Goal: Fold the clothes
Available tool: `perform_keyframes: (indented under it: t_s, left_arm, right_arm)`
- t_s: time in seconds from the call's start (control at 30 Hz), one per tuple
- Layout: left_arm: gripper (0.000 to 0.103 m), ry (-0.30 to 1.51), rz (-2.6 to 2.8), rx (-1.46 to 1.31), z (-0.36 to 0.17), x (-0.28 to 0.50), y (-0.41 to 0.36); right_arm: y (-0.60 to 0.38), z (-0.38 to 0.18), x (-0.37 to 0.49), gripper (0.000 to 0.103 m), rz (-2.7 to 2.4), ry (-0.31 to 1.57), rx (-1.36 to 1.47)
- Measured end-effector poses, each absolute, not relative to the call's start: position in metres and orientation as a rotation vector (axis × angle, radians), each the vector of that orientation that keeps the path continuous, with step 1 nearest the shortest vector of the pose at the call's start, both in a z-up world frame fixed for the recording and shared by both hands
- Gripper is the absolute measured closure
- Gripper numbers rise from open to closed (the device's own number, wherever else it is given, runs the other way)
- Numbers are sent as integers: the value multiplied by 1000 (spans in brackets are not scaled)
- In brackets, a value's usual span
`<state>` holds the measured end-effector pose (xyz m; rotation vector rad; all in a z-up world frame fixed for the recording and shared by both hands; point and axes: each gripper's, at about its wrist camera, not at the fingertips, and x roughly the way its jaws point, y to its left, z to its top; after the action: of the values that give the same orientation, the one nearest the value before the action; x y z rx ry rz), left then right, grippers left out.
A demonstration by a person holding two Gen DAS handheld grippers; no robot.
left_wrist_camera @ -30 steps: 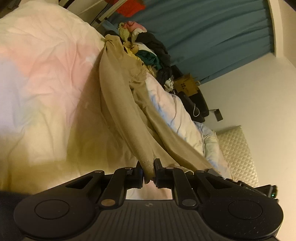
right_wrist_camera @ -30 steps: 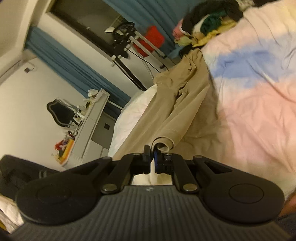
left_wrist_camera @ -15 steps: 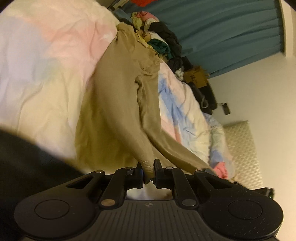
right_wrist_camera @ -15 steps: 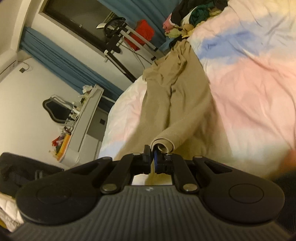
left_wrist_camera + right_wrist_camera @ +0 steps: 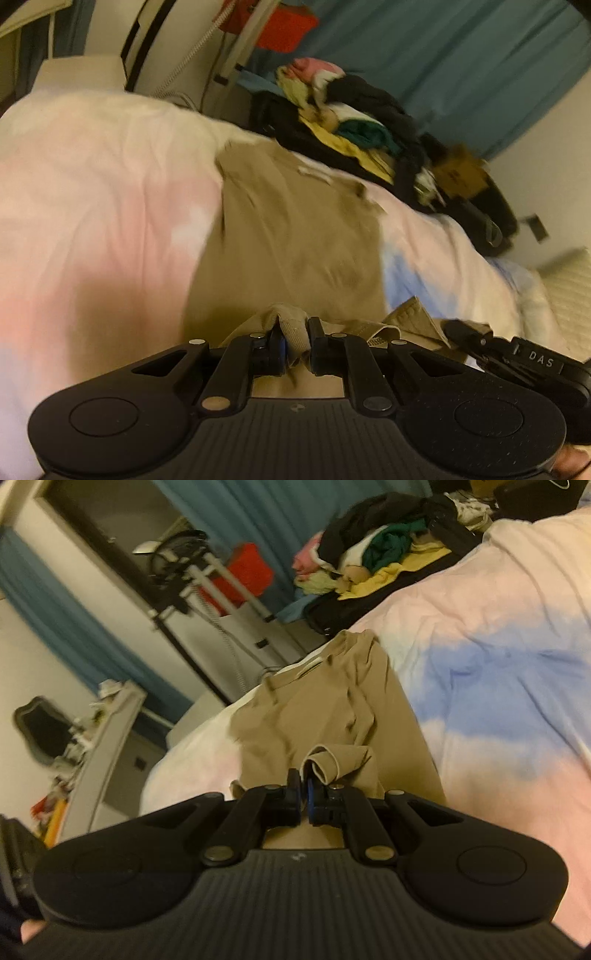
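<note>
While the tan trousers (image 5: 291, 236) lie spread flat on the pastel bedspread (image 5: 103, 221), the left gripper (image 5: 295, 345) is pinched tight on a bunched hem. Beside it, the right gripper (image 5: 303, 800) is nearly closed, clamping a rolled cuff of the same trousers. Further right, a clothes pile (image 5: 373, 554) sits past the bed edge, with a blue curtain (image 5: 443, 55) behind.
</note>
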<state>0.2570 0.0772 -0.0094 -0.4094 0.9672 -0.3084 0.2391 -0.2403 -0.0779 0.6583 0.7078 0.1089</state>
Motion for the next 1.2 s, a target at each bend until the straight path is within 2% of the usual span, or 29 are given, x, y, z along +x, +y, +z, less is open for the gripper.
perform_keyframes:
  t_s: [0.17,0.33,0.53,0.57,0.6,0.67,0.7,0.73,0.77,0.8,0.83,1.0,1.2]
  left_arm:
    - [90,937,-292,-356,-51,308,64]
    - [90,929,-289,-283,-97,346,50]
    - [86,837,-309,-127,-100,332,32]
    - [76,825,-309,-113,-96,326,30]
    - [61,813,-310,-98,-91,319,28]
    - [47,772,-310,-76,-78,304,24]
    - [43,750,-312,-61,-70,294,22]
    - [40,730,-318,-55,-61,283,21]
    - [33,711,-324,-49,-52,271,20]
    - [24,692,-331,-43,-43,260,19]
    - [20,667,-337,-40,-35,245,19]
    - [7,551,-358,-40,-1,170,20]
    - [0,443,-329,-3,12,94,30]
  right_arm:
    - [-235,-123,303,96,70,709,558]
    - [-233,-169,330,96,47,723,503]
    - [-228,-169,321,94,45,692,456]
    - [-227,-164,318,94,43,692,446]
    - [-225,-158,314,94,41,691,429]
    - [-221,-144,302,90,39,678,385]
    - [-219,-137,295,87,38,671,362]
    - [-217,-127,285,75,41,658,336]
    - [-215,-117,273,51,47,633,320]
    - [-214,-107,260,37,53,607,309]
    - [-213,-98,246,14,57,576,299]
    - [-202,-62,175,15,76,478,262]
    - [-195,-58,112,15,91,427,245]
